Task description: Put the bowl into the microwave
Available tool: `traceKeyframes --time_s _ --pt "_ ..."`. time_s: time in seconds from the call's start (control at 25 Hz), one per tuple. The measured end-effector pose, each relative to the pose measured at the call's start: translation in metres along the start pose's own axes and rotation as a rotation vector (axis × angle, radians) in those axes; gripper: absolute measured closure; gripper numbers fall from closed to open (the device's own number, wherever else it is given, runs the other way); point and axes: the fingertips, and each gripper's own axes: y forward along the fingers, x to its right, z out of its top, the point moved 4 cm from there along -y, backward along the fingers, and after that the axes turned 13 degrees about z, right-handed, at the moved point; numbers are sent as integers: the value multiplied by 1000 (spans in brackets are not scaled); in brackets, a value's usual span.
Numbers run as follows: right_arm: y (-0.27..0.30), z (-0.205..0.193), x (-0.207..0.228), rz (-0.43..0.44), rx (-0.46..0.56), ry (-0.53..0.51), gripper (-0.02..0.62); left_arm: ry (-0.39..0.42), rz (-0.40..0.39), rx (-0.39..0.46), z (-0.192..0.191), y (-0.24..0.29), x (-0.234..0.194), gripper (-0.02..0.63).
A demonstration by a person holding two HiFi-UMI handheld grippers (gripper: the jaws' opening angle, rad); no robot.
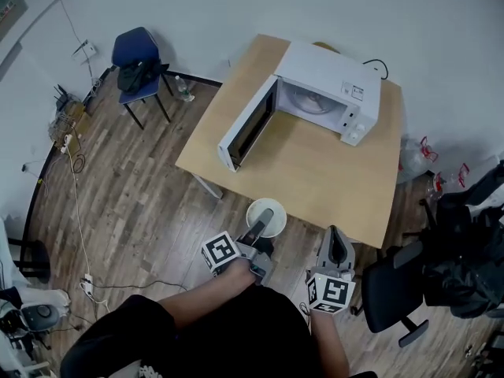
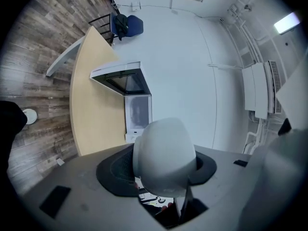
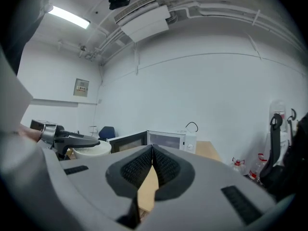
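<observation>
A white bowl (image 1: 277, 220) hangs in the air just off the near edge of the wooden table (image 1: 331, 179), with my left gripper (image 1: 264, 213) shut on its rim. The bowl (image 2: 163, 158) fills the space between the jaws in the left gripper view. The white microwave (image 1: 327, 93) stands at the table's far side with its door (image 1: 248, 124) swung wide open to the left. Its cavity (image 2: 137, 112) lies straight beyond the bowl. My right gripper (image 1: 336, 239) is to the right of the bowl, shut and holding nothing, its pads (image 3: 144, 167) pressed together.
A blue chair (image 1: 138, 61) stands on the wood floor at far left. A black office chair (image 1: 398, 290) sits close to my right gripper. Water bottles (image 1: 413, 160) stand by the wall at right. Cables (image 1: 79, 211) trail over the floor at left.
</observation>
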Motion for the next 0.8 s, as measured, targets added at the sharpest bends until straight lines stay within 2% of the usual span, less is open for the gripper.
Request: traceKeyframes --time_s 0.16,0.32,0.48,0.68,0.8 --pt "49 22 5 16 -13 -24 534 7 42 -11 33 31 5 379" --pt "89 35 11 10 -24 -25 534 -9 39 -29 61 64 12 379" --pt "127 42 24 -31 -54 -39 534 -24 50 -63 84 97 17 379" --pt "150 46 32 -89 -59 -17 534 -22 26 -141 102 127 30 379" --pt "156 44 34 -83 -64 -7 534 -13 12 -161 106 147 37 379"
